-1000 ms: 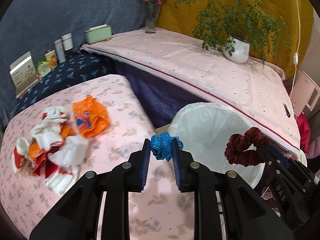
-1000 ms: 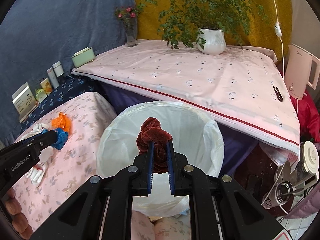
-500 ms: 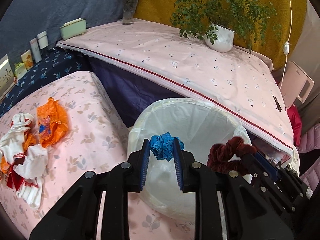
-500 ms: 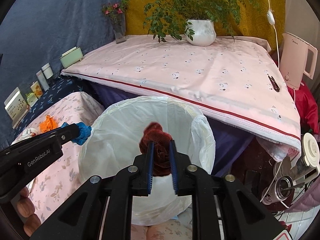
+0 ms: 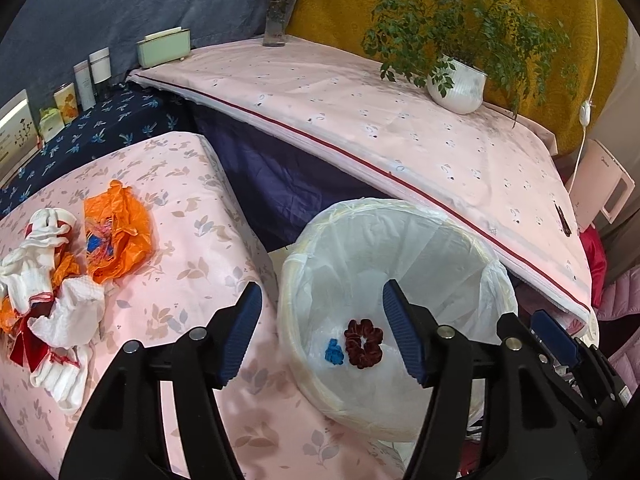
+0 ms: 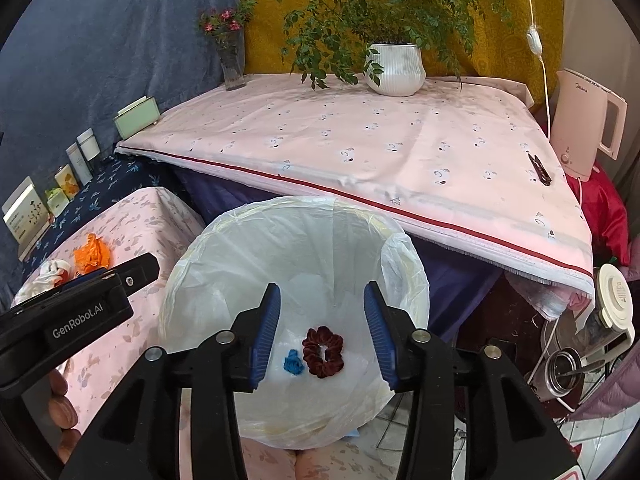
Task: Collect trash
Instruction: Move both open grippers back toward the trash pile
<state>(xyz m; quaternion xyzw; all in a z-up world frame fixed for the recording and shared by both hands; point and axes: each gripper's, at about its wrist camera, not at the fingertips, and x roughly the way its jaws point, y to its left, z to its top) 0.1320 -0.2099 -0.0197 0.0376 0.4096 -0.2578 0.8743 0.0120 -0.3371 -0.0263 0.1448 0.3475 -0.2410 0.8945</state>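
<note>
While both grippers — left gripper point(image 5: 320, 334), right gripper point(image 6: 322, 330) — are opening with nothing between them, the bin point(image 6: 192, 264) rim hides its base.

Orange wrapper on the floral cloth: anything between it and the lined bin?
Nothing visible. Orange wrapper lies on open cloth; bare cloth runs to the bin, whose mouth is uncovered. Left claw is opening, empty.

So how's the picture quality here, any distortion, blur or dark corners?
Left wrist view: strong fisheye bend along the table edge, black corners, sharp on the scrunchie in the bin. Right wrist view: same curved edges and dark rim, soft even light, no glare, blue scrap crisp.
</note>
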